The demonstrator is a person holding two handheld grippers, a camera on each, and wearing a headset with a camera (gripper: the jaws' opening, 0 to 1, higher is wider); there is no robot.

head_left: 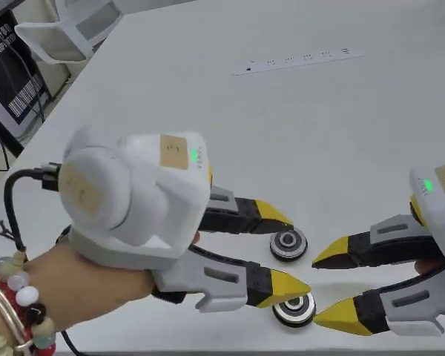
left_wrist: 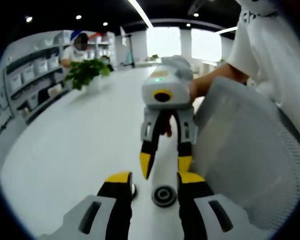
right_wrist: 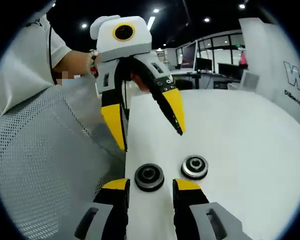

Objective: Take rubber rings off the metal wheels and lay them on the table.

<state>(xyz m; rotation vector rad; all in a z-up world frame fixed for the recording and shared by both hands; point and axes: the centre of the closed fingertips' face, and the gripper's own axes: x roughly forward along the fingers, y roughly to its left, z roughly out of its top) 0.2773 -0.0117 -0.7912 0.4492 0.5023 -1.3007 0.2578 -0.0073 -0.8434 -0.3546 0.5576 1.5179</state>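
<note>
We hold both grippers open and empty, their tips facing each other across two metal wheels on the table point(head_left: 341, 148). The near wheel point(head_left: 294, 309) lies between the spread jaws of the left gripper point(head_left: 297, 252); in the right gripper view it also sits right between the tips of the right gripper point(head_left: 316, 289). The far wheel point(head_left: 288, 243) rests just beside it, by the left gripper's far jaw. The near wheel is close to the table's front edge, where a mesh chair point(right_wrist: 45, 165) stands. Past the wheels, open white surface runs to a power strip point(head_left: 297, 59).
</note>
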